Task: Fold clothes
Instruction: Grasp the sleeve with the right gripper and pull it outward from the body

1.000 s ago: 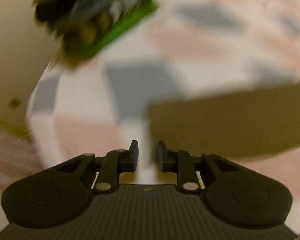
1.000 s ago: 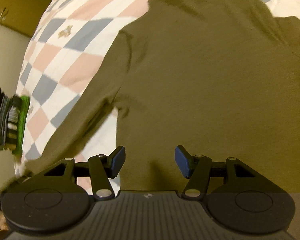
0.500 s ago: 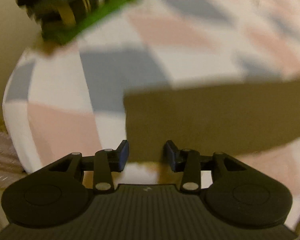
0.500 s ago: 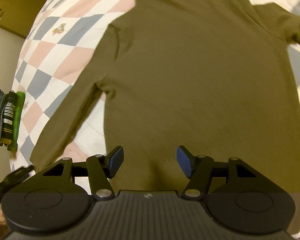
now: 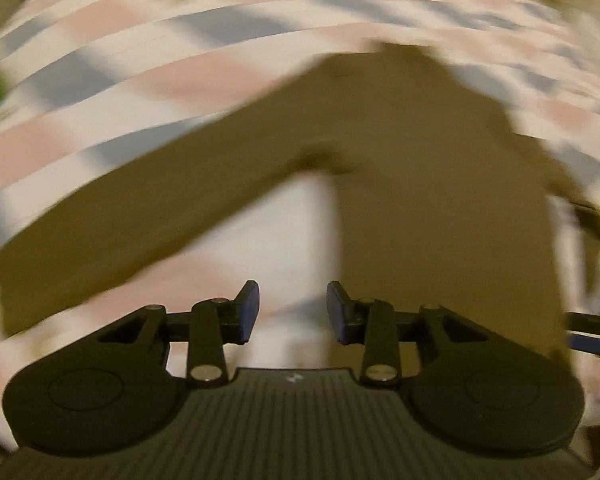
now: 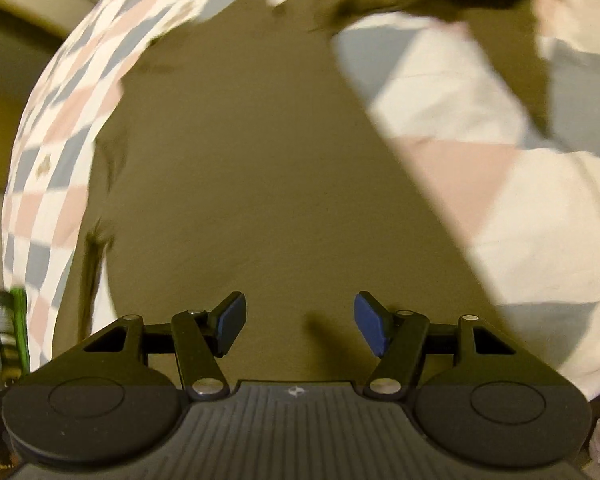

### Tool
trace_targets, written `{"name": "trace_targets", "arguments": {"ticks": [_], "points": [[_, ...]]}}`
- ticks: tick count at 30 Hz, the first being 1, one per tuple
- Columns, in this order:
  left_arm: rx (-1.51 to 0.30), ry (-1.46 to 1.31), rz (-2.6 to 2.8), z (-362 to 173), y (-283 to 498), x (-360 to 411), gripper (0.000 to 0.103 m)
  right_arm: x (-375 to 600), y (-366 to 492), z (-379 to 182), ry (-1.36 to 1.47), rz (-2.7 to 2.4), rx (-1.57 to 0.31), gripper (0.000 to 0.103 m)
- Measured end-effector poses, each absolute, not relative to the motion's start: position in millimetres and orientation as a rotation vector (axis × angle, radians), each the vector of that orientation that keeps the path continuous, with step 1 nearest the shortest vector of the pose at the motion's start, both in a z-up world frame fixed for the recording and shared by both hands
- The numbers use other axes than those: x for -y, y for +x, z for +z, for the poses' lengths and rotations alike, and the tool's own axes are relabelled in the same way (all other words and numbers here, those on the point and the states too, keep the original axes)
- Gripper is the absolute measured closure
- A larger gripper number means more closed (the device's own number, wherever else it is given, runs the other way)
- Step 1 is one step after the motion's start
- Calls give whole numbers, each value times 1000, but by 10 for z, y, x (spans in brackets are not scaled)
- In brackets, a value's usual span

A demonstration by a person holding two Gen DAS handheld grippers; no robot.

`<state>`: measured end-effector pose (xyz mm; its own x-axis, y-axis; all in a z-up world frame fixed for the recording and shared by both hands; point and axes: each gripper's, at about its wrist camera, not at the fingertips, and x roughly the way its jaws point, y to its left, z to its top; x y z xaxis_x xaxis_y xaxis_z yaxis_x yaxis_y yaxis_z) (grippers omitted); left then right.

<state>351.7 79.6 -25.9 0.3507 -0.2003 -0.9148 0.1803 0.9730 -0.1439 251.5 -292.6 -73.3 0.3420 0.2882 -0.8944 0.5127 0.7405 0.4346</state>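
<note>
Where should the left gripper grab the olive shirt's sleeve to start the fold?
Probably at the cuff end of the sleeve, coming in low from the near edge. The olive shirt lies flat on the checked bedspread, so pinch a free edge. The left gripper is open, empty.

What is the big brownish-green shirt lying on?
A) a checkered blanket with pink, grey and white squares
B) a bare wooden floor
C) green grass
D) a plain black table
A. In the right wrist view, the olive shirt lies spread on the checkered bedcover, whose pink, grey and white squares show on both sides of it.
</note>
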Motion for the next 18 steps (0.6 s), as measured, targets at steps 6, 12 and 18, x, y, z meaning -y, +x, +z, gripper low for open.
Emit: {"name": "trace_targets", "arguments": {"ticks": [6, 12, 18], "points": [[-1213, -103, -378, -276, 3461, 618, 68, 3961, 2265, -751, 859, -201, -1177, 42], [-1255, -84, -406, -411, 3318, 1506, 67, 4740, 2143, -827, 815, -201, -1156, 49], [-1270, -58, -353, -403, 3250, 1886, 66, 4883, 2441, -976, 676, -121, -1148, 49]]}}
